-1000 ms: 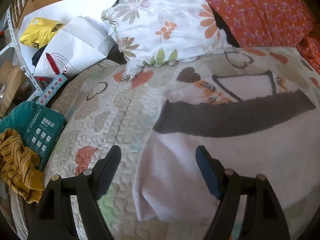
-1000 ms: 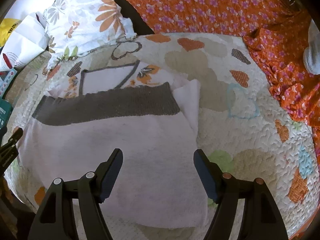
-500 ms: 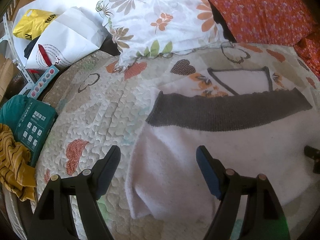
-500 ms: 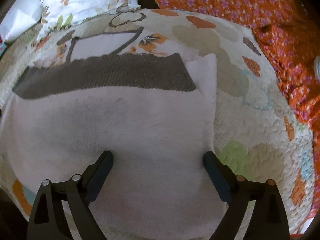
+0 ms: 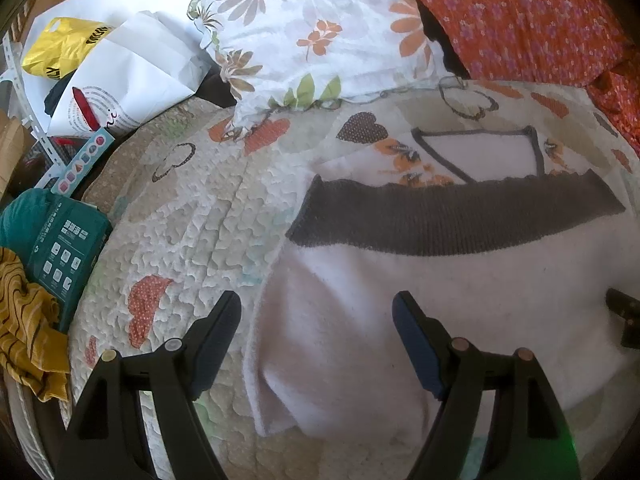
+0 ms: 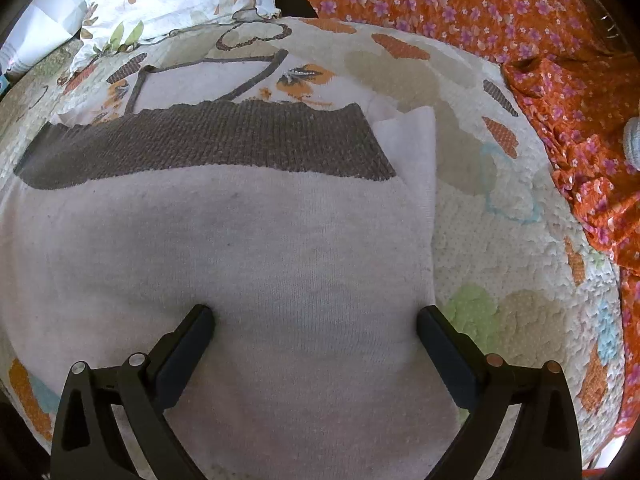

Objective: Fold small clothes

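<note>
A pale knit top (image 5: 460, 280) with a dark grey ribbed band (image 5: 440, 216) lies folded on the quilted bedspread (image 5: 192, 220). Above the band show its orange flower print and grey neckline. My left gripper (image 5: 316, 300) hovers open over the top's left edge, with nothing between its fingers. My right gripper (image 6: 315, 312) is low over the top (image 6: 260, 232), close to its right edge. Its jaws are opening wide, and only flat cloth lies under them. A dark tip of the right gripper's fingers (image 5: 622, 312) shows at the right edge of the left wrist view.
A floral pillow (image 5: 312, 28) and orange flowered cloth (image 6: 480, 8) lie behind the top. Off the bed's left side are a white paper bag (image 5: 120, 80), a yellow bag (image 5: 60, 44), a teal box (image 5: 60, 248) and mustard striped cloth (image 5: 28, 320).
My right gripper has come down close to the top and its jaws have spread wider. Its finger now shows in the left wrist view. The left gripper has held still.
</note>
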